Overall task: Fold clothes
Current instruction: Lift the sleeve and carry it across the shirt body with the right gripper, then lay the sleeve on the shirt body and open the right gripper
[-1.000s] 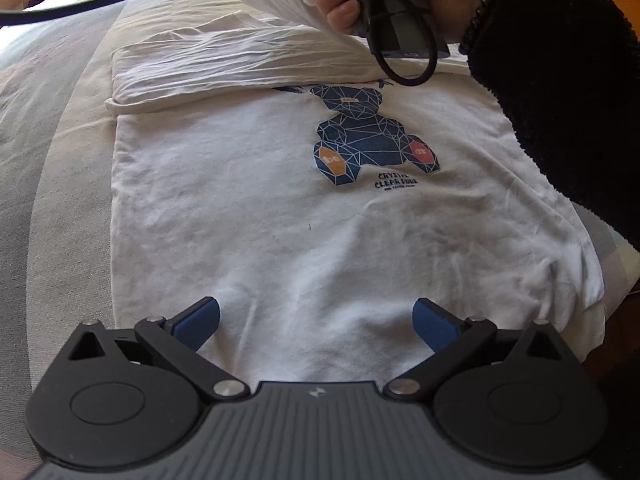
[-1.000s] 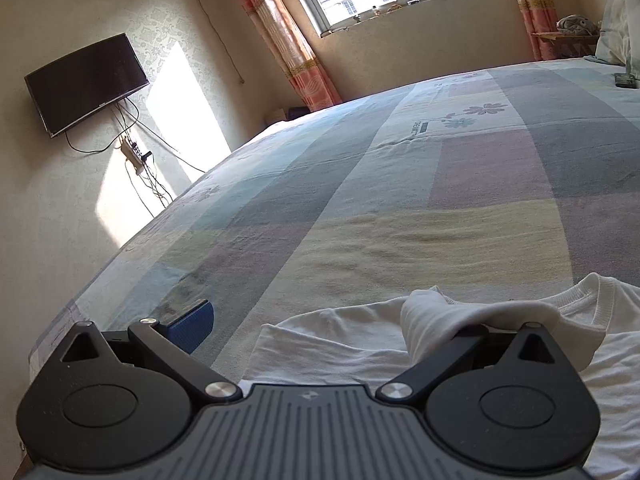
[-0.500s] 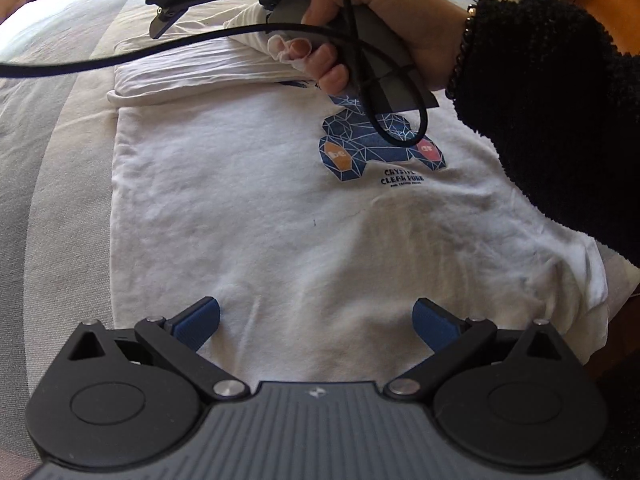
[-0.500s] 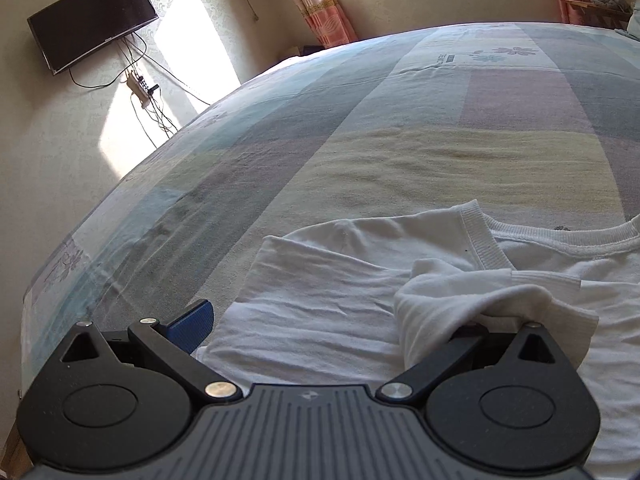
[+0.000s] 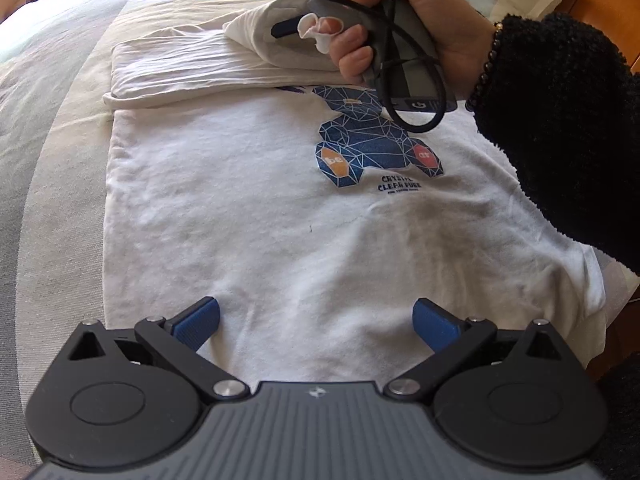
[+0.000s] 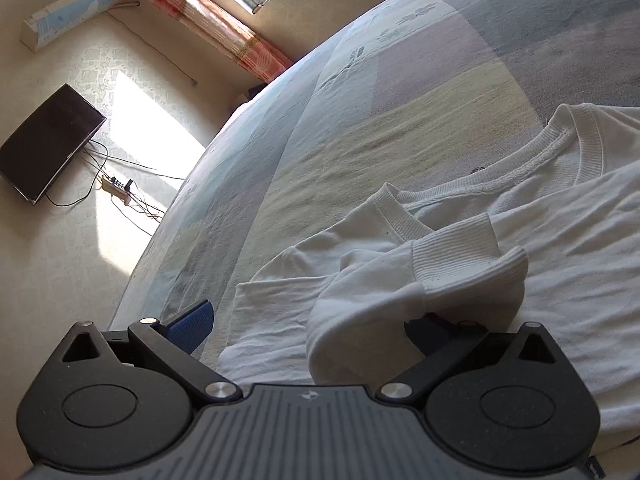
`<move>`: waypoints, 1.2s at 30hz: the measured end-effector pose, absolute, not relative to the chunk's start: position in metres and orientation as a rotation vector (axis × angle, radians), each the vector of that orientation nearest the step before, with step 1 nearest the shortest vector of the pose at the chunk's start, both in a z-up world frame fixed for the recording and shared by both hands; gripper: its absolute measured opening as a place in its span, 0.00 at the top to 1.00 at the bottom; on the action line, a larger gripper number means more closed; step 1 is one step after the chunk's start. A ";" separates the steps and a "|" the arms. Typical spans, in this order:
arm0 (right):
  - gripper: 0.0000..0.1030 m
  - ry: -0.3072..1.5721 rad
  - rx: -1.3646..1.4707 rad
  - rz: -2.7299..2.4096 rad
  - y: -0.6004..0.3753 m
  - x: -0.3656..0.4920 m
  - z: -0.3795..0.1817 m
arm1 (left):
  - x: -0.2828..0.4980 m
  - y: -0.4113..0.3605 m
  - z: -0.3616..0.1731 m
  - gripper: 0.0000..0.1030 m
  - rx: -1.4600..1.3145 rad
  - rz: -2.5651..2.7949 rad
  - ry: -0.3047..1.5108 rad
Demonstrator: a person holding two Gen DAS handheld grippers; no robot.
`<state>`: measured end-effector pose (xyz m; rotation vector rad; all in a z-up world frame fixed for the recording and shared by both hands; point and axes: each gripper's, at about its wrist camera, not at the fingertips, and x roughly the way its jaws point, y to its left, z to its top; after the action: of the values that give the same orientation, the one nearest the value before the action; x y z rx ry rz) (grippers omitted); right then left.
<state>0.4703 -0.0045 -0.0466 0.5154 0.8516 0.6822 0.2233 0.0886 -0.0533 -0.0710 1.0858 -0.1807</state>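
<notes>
One white sweatshirt (image 5: 260,208) lies flat on the bed (image 6: 400,120). Two hand-held grippers: left hand-held gripper (image 5: 316,320) spread over its hem; right hand-held gripper (image 6: 308,324) spread, one finger hidden under the cuff (image 6: 460,260).

The left gripper (image 5: 316,320) hovers with jaws spread wide; the right gripper (image 6: 308,320) is likewise spread, gripped by a hand (image 5: 404,28).

Left tool (image 5: 316,324) spread wide above white sweatshirt (image 5: 260,216).
</notes>
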 end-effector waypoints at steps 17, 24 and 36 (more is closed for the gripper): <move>0.00 0.919 0.500 0.742 0.018 0.465 -0.050 | 0.224 0.088 -0.054 0.01 -0.065 -0.182 1.070; 0.00 0.875 0.639 0.673 0.009 0.481 -0.050 | 0.225 0.090 -0.053 0.01 -0.076 -0.188 1.068; 0.00 0.814 0.589 0.999 0.038 0.478 -0.006 | 0.225 0.088 -0.054 0.01 -0.058 -0.174 1.074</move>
<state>0.4781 0.0381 -0.0064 0.5888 0.8141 0.9989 0.2247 0.0879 -0.0544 -0.0584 1.0743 -0.1743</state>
